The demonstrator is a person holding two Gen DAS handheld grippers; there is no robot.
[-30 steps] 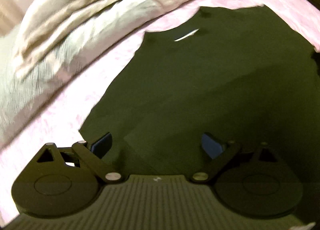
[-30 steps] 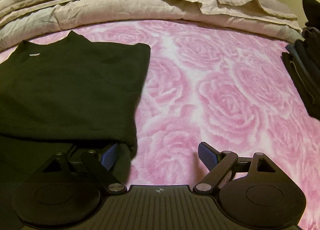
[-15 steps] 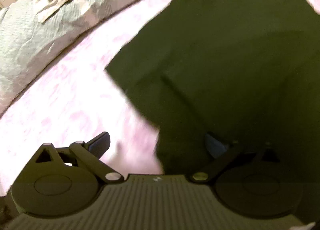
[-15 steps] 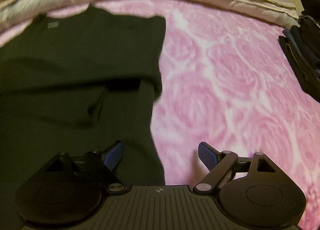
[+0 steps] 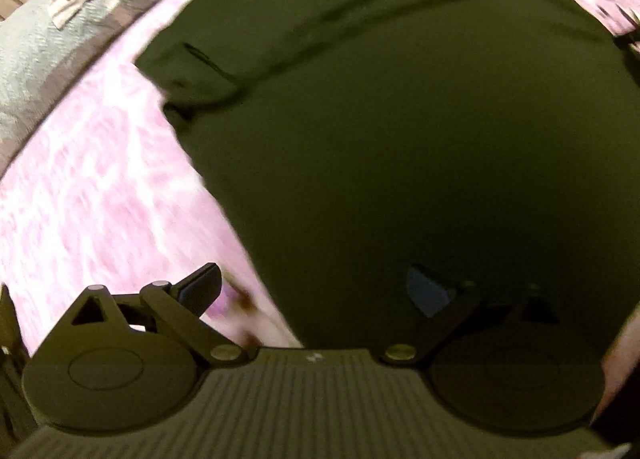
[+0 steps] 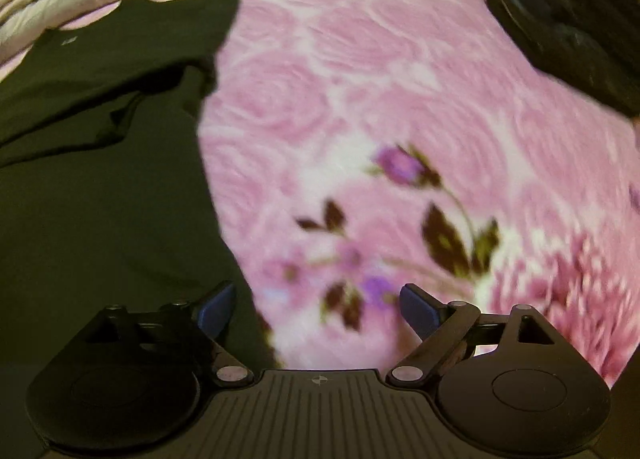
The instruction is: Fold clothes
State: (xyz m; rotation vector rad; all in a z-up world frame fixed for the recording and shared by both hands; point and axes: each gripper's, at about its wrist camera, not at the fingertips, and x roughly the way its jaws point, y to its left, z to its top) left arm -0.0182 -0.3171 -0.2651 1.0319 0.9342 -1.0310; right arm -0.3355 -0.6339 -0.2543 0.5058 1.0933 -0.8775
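A bed (image 6: pixel 400 59) covered in a pink rose-print blanket fills both views, with pale rumpled bedding (image 5: pixel 60 31) along its far edge. A dark shirt (image 5: pixel 400 139) lies spread flat on the blanket, collar toward the bedding, with both sleeves apparently folded in over the body. The lower half looks not yet folded up, so the fold seems roughly midway. A stack of dark clothes (image 6: pixel 568 27) sits at the far right.

Compared with a second ago, both views have drawn back toward the shirt's lower part, showing more of its length. The left claw (image 5: pixel 316 295) straddles the shirt's left edge, jaws apart, gripping nothing. The right claw (image 6: pixel 316 309) straddles the right edge, jaws wide apart, having just widened slightly, pinching nothing.
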